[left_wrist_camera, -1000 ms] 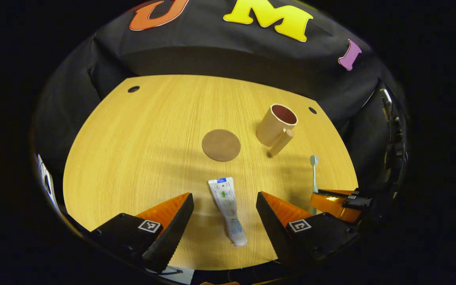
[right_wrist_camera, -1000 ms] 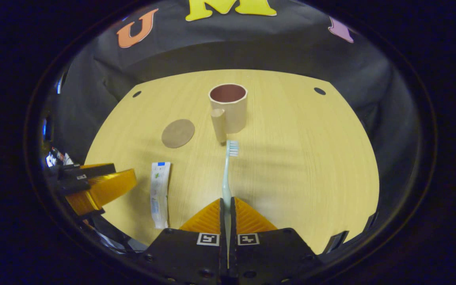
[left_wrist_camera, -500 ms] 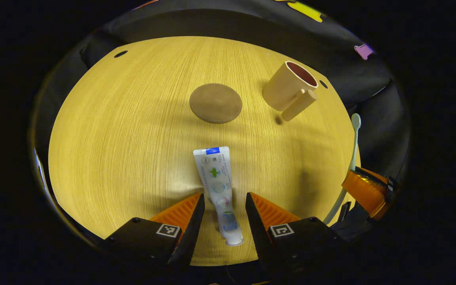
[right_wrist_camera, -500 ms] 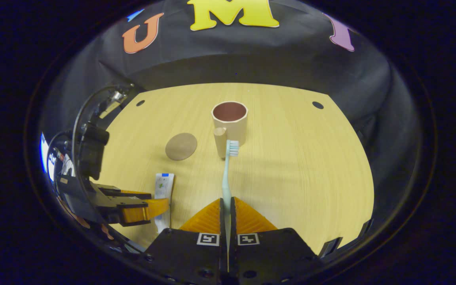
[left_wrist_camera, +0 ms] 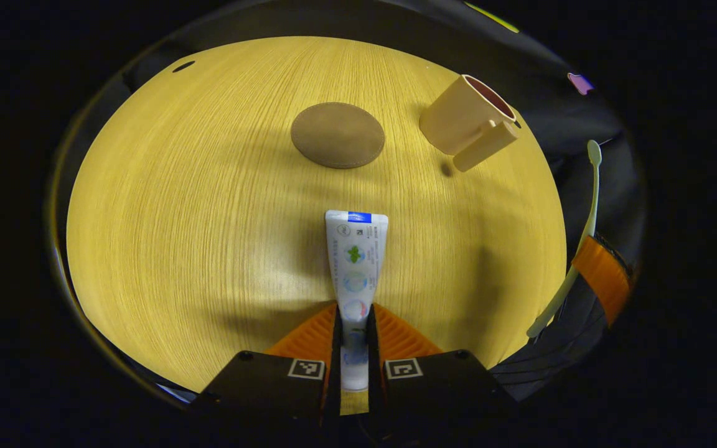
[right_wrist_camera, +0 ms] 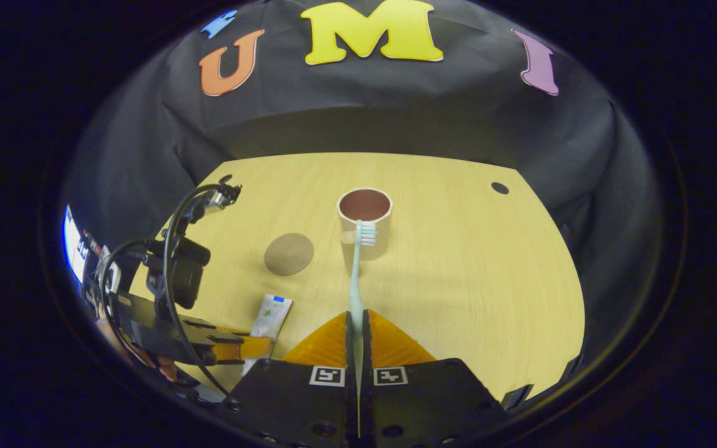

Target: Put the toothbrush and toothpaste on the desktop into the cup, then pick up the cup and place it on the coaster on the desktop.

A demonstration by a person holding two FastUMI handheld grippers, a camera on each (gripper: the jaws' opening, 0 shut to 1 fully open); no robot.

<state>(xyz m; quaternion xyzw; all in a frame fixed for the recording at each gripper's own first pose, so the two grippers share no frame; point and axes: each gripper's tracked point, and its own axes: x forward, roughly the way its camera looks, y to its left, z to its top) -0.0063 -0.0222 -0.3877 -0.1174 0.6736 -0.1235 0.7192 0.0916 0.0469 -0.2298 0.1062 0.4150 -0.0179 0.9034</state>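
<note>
My left gripper (left_wrist_camera: 353, 320) is shut on the lower end of the white toothpaste tube (left_wrist_camera: 355, 261), which lies lengthwise on the wooden desk (left_wrist_camera: 196, 205). My right gripper (right_wrist_camera: 356, 323) is shut on the handle of the pale green toothbrush (right_wrist_camera: 356, 274), held above the desk with its bristles pointing at the cup. The beige cup (right_wrist_camera: 365, 221) with a dark red inside stands upright at mid-desk, its handle toward me. The round brown coaster (left_wrist_camera: 337, 134) lies to the left of the cup (left_wrist_camera: 467, 118). In the right gripper view the left gripper (right_wrist_camera: 234, 345) holds the toothpaste (right_wrist_camera: 269, 316) at lower left.
Black cloth walls the desk's far side. Small dark holes (right_wrist_camera: 500, 187) sit near the desk's far corners. A cable loop and a black device (right_wrist_camera: 181, 274) ride on the left gripper's body. The right gripper (left_wrist_camera: 601, 277) with the toothbrush (left_wrist_camera: 576, 239) hangs at the desk's right edge.
My left gripper came down over the toothpaste and shut on its lower end. My right gripper rose with the toothbrush, whose head now lines up with the cup.
</note>
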